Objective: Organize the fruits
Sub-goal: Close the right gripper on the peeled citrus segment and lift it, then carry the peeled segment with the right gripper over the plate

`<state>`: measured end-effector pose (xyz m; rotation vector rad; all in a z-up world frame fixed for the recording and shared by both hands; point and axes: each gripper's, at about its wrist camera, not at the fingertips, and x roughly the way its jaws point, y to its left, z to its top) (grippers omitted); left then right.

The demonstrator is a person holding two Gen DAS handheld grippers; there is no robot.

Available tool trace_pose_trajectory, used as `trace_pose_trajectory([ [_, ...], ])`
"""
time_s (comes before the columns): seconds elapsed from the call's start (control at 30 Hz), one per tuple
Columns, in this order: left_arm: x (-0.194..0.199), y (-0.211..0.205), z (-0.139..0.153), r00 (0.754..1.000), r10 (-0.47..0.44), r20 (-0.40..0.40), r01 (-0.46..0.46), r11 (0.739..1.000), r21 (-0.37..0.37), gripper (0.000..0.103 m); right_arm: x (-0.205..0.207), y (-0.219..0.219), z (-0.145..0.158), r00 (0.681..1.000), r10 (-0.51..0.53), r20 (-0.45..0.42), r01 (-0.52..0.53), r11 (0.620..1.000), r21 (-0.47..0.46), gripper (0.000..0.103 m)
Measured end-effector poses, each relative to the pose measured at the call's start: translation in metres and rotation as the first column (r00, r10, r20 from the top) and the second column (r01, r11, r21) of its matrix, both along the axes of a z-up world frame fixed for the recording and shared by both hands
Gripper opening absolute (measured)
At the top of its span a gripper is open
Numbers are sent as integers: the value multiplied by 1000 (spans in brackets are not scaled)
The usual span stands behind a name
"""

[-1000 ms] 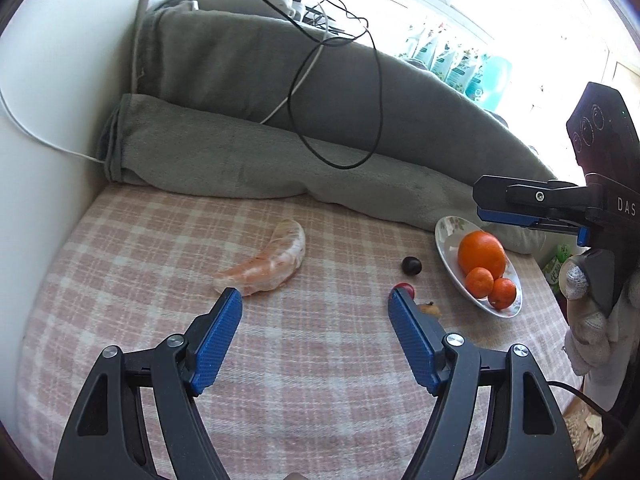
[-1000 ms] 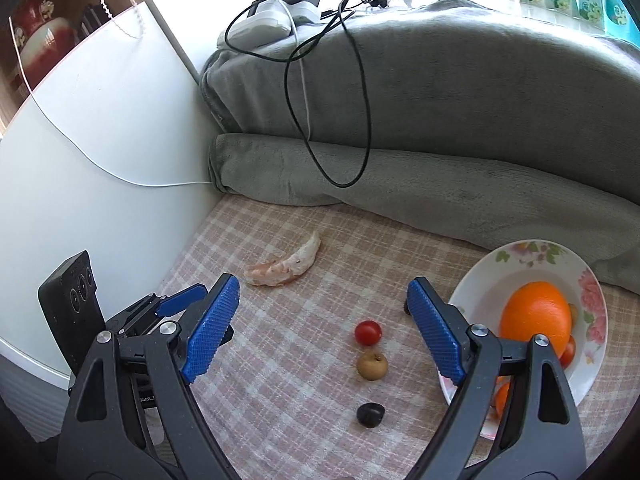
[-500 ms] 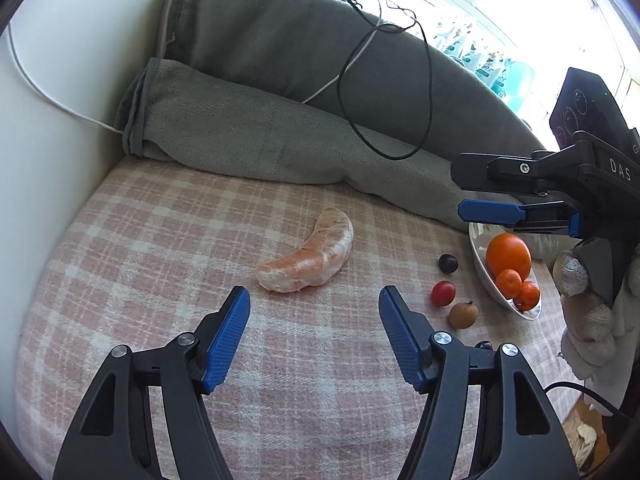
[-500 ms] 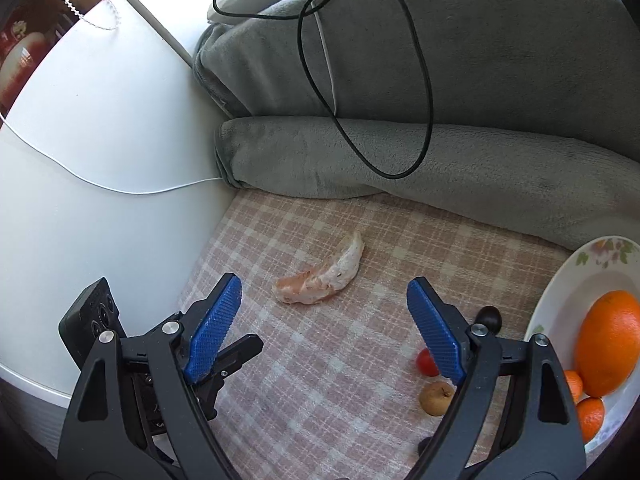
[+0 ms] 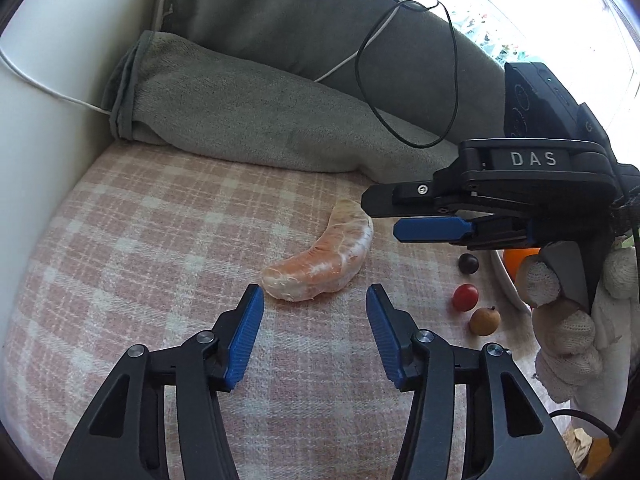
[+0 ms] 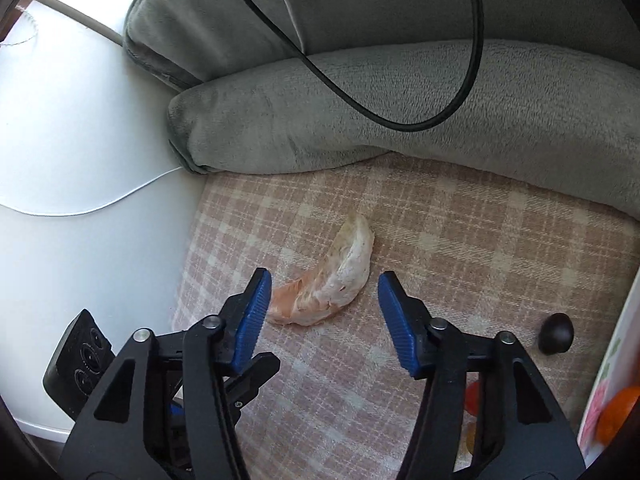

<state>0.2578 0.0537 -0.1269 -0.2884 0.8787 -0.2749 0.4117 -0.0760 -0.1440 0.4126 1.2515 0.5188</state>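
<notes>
- The segment [image 5: 320,268], a peeled, curved citrus piece, lies on the checked cloth [image 5: 160,240], just ahead of both grippers and free of any grip.
- Left gripper [image 5: 315,292] points down at it, jaws closing; the blue pads [image 5: 244,332] are spread with a clear gap, and the segment's near edge sits just beyond the tips, untouched.
- Right gripper [image 6: 325,280] comes in from the other side, jaws closing too; its pads [image 6: 250,320] stand apart and the segment [image 6: 332,280] shows in the gap between the tips, neither pad pressing on it.
- In the left view the right gripper [image 5: 428,228] reaches in from the right, its blue tip just beside the segment's far end; a gloved hand [image 5: 568,328] holds it.
- Off to the right on the cloth: a dark fruit [image 5: 468,263], a red fruit [image 5: 465,297] and a brown fruit [image 5: 485,321], near one another, well apart from the segment.
- Beyond them a plate [image 5: 505,280] shows its white rim, with an orange [image 5: 516,258] half hidden behind the gripper.
- In the right view the dark fruit [image 6: 556,334] sits alone near the plate's flowered rim [image 6: 612,360].
- A grey blanket [image 5: 260,120] is bunched along the back, with a black cable [image 5: 454,60] looped over it.
</notes>
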Motion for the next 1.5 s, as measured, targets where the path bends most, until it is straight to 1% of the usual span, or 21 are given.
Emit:
trace_pose_trajectory([
  [0.07,4,-2,-2,1000,0,-4,0,1000,7,50,6,1,-6,1000,-16,-16,16,1000,-1,57],
  [0.13,6,-2,-4,1000,0,-8,0,1000,13,50,10,0,-9,999,-31,-19,31,999,-10,53],
  [0.2,10,-2,-7,1000,6,-12,-6,1000,19,50,13,1,-12,999,-41,-22,40,999,-12,51],
  [0.27,13,-2,-10,1000,13,-17,-12,1000,19,50,16,4,-14,999,-42,-22,42,999,-21,49],
  [0.37,16,-2,-13,1000,17,-24,-16,1000,25,50,19,8,-15,999,-38,-21,37,999,-29,48],
  [0.43,19,-5,-14,1000,15,-26,-14,999,33,49,21,8,-16,999,-35,-16,35,999,-33,45],
  [0.57,25,-13,-19,999,18,-33,-16,999,45,42,26,19,-20,1000,-27,-13,26,998,-49,43],
  [0.67,28,-16,-21,999,22,-35,-20,998,54,41,28,26,-22,1000,-26,-4,26,997,-68,38],
  [0.7,28,-18,-21,999,23,-32,-21,998,62,40,28,29,-22,1000,-28,-3,28,997,-74,32],
  [0.73,28,-19,-21,999,25,-29,-23,997,69,40,28,30,-23,1000,-31,0,30,996,-82,29],
  [0.83,28,-23,-21,999,27,-20,-25,996,84,39,27,32,-23,1000,-31,4,31,997,-77,29],
  [1.0,16,-28,-19,1000,27,-11,-26,997,78,39,20,23,-16,1000,-28,11,28,997,-70,28],
  [1.17,2,-34,-14,1000,23,7,-23,998,60,39,10,8,-3,999,-24,35,26,998,-60,27],
  [1.5,-21,-56,11,998,-4,70,1,999,52,39,-12,-27,29,993,-53,105,57,998,-41,26],
])
